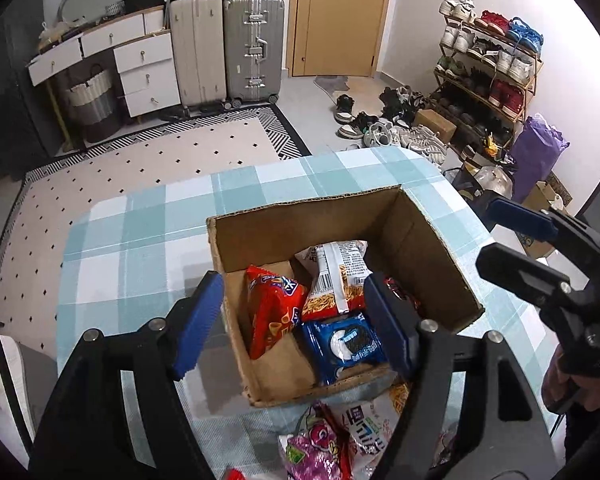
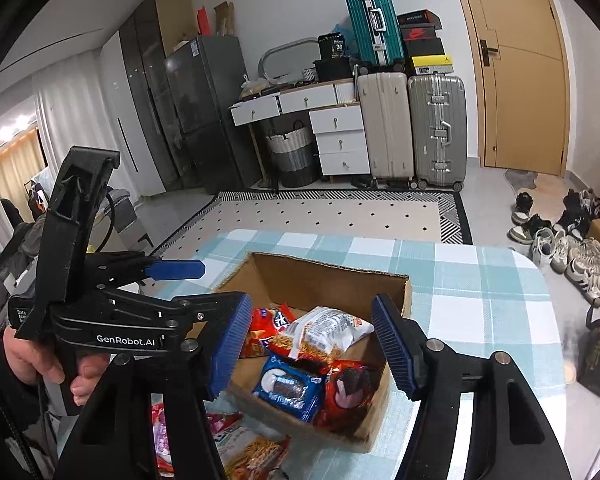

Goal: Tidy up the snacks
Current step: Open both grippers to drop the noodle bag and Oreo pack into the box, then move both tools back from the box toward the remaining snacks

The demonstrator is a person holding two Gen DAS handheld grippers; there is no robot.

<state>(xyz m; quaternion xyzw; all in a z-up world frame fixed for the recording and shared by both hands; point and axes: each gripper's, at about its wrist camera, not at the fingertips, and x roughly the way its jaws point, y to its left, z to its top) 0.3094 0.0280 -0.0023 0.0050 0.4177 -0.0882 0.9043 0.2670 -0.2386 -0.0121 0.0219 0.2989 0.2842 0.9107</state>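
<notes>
An open cardboard box (image 1: 320,222) (image 2: 324,276) stands on the checked table (image 1: 140,240). Inside lie a red chip bag (image 1: 274,312) (image 2: 266,322), a white stick-snack bag (image 1: 334,280) (image 2: 324,332), a blue cookie pack (image 1: 348,344) (image 2: 288,388) and a red pack (image 2: 348,396). My left gripper (image 1: 293,280) hangs open over the box, its pads touching nothing. My right gripper (image 2: 312,300) is open above the box too, and shows at the right edge of the left wrist view (image 1: 486,230). More loose snack bags (image 1: 340,436) (image 2: 252,448) lie on the table in front of the box.
Past the table's far edge lies a patterned rug (image 1: 140,160). Suitcases (image 1: 228,48), a white drawer unit (image 1: 144,68) and a wooden door (image 1: 340,16) line the far wall. A shoe rack (image 1: 488,64) and loose shoes (image 1: 380,124) are at the right. A person's hand (image 2: 40,360) grips the left tool.
</notes>
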